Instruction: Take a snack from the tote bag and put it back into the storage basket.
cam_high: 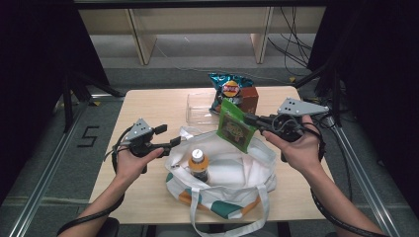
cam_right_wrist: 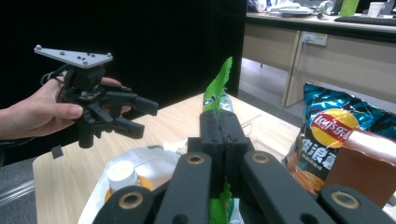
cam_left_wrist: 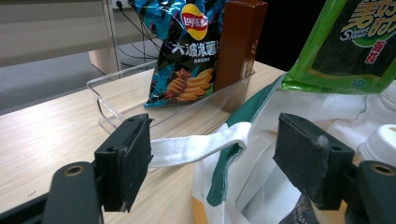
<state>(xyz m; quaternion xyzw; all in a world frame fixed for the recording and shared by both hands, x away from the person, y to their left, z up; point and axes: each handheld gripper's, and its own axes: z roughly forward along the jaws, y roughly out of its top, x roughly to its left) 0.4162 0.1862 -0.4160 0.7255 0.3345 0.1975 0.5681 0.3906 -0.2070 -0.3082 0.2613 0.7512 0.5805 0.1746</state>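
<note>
High view first: right gripper has its jaws pinched tight on a flat, glossy green packet, which hangs tilted over the open mouth of a floppy white cloth bag on the pale wood table. A bottle with a white cap and orange label stands inside the bag. Left gripper hovers at the bag's left rim, jaws spread wide with nothing gripped. Behind sits a clear plastic tray with a crinkly chip bag and a brown box.

Left gripper view: matte black pads stand well apart, and the bag's white strap runs between them untouched. Green packet hangs top right.

Right gripper view: jaws pressed together on the packet's thin serrated edge, with the left gripper open beyond.
</note>
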